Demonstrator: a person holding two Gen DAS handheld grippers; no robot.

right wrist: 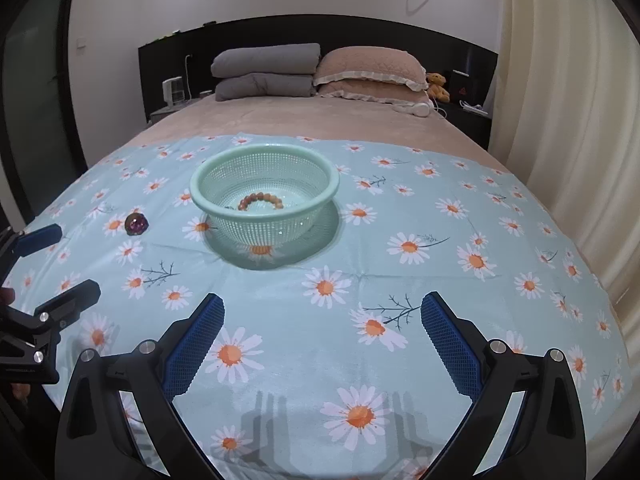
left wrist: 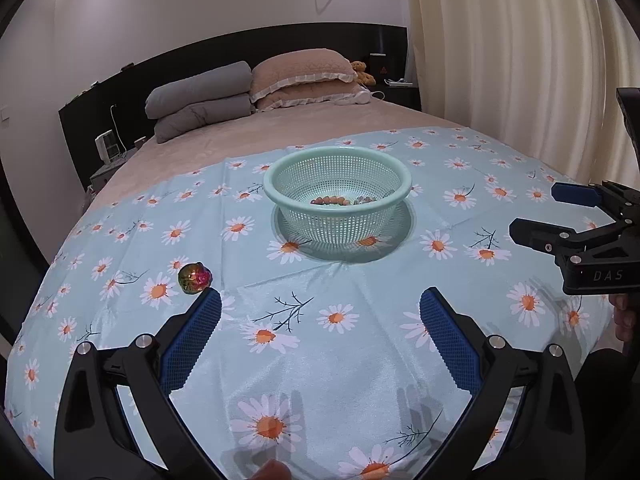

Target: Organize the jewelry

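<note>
Between the left gripper's (left wrist: pixel 320 304) spread blue pads lies only daisy cloth (left wrist: pixel 304 360); the jaws stand wide and grasp nothing. Just off the tip of its left finger, close but apart as far as the left view shows, sits a small iridescent bauble (left wrist: pixel 195 277), green and pink, the one loose piece left on the cloth. Its position suggests this gripper is lined up to take it next, though the bauble lies outside the jaws for now, so a shift left would be needed.

Ahead of the same gripper, well apart, stands a mint mesh basket (left wrist: pixel 280 196) holding a brown bead bracelet (left wrist: pixel 328 200) and, beside it, a smaller cluster too indistinct to name. Judging by that, the basket serves as the collecting place and most of the sorting looks done.

Off to the right hovers the right gripper (right wrist: pixel 322 312), likewise released and empty, held back over bare cloth, probably to keep out of the left one's way. From its own camera the basket lies ahead and slightly left, the bauble farther left.

On the right gripper's body, in the left view, the letters "DAS" (left wrist: pixel 608 276) can be read. No other writing is legible.
</note>
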